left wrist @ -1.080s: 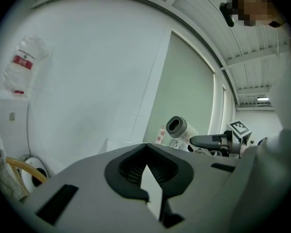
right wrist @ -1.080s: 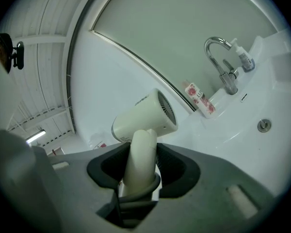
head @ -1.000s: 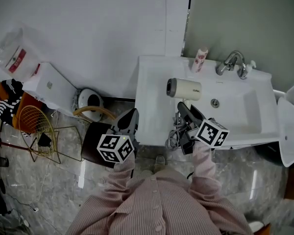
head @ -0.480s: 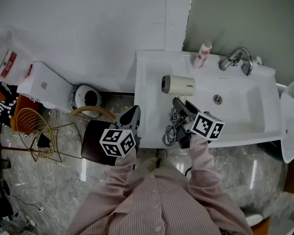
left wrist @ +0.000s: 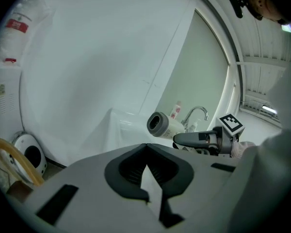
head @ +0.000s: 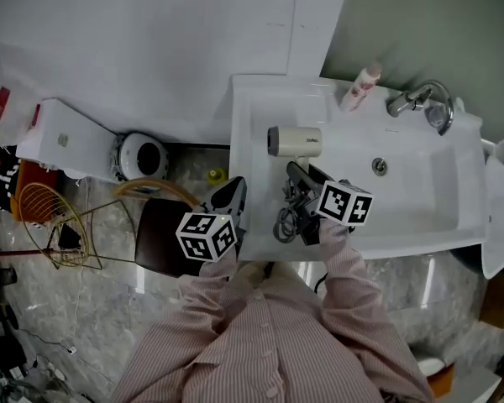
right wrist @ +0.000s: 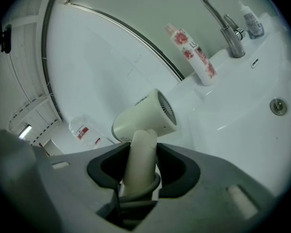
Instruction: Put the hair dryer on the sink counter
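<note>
Hair dryer, cream-coloured, is over the left part of the white sink counter, beside the basin, with its barrel lying crosswise and its open end facing left. Whether the barrel rests on the counter or hangs just above it cannot be told. The right gripper is clenched on the dryer's handle, which stands between the dark pads in the right gripper view (the barrel sits just past the fingertips there). A dark cord lies in loops on the counter's front edge, just left of that gripper.

The left gripper is off the counter's left front corner, over the floor, jaws drawn together with nothing between them.

At the back of the counter a flowered bottle stands near the wall, and a chrome tap is to its right, above the basin's drain.
</note>
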A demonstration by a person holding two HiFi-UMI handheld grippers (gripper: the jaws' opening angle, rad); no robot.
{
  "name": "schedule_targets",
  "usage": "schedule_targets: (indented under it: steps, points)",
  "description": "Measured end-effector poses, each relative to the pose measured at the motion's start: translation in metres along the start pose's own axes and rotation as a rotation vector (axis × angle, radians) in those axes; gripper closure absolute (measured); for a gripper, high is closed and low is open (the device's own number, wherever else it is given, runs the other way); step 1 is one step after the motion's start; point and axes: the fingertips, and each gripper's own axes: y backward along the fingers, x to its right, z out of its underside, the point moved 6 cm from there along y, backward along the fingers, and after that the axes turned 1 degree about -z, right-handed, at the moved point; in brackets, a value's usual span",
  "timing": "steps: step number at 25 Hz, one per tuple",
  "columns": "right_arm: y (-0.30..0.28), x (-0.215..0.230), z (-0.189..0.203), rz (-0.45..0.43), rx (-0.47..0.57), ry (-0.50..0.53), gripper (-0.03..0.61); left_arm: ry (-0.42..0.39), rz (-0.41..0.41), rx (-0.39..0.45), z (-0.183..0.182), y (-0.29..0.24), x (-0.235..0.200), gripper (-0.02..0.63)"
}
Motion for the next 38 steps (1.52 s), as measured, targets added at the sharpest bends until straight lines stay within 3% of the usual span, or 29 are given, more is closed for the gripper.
schedule_targets:
  steps: [12, 26, 38]
  points:
    - [-0.039, 0.029, 0.011, 0.061, -0.121, 0.006, 0.407, 0.018, 0.032, -0.068, 0.010, -0.034, -0.003, 0.616]
    - [-0.047, 0.032, 0.013, 0.114, -0.183, 0.085, 0.407, -0.005, 0.027, -0.080, 0.008, -0.039, -0.003, 0.617]
    - [-0.051, 0.042, 0.020, 0.143, -0.240, 0.069, 0.407, -0.003, 0.011, -0.078, 0.009, -0.041, -0.003, 0.615]
